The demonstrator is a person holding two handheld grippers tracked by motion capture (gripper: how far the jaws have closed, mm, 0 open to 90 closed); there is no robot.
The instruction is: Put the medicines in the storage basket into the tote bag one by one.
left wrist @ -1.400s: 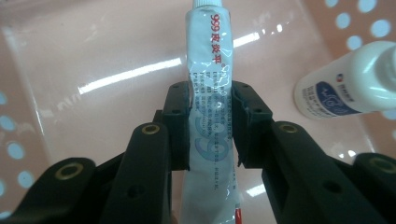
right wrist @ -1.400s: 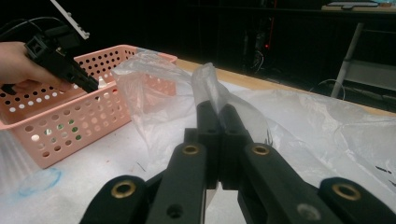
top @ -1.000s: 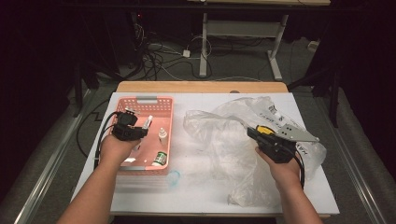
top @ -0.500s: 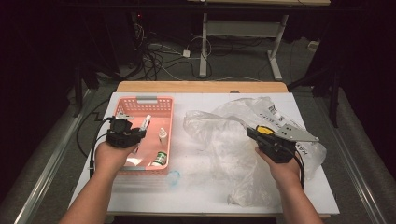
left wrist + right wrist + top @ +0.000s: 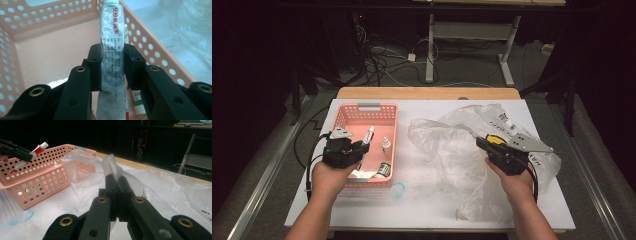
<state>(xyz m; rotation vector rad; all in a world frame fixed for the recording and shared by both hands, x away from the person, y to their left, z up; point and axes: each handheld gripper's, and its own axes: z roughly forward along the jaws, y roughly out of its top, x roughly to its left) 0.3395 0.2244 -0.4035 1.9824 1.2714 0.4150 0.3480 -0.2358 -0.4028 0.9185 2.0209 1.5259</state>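
Left gripper [image 5: 112, 67], centre frame, clamped on white ointment tube [image 5: 113, 37] above pink basket [image 5: 50, 50]. Right gripper [image 5: 117, 182] pinched together on clear plastic bag [image 5: 82, 165].

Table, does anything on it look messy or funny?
Yes, a bit. The clear plastic bag lies crumpled across the white table, with the right gripper pinching a fold of it. A smudged blue ring marks the table in front of the pink basket.
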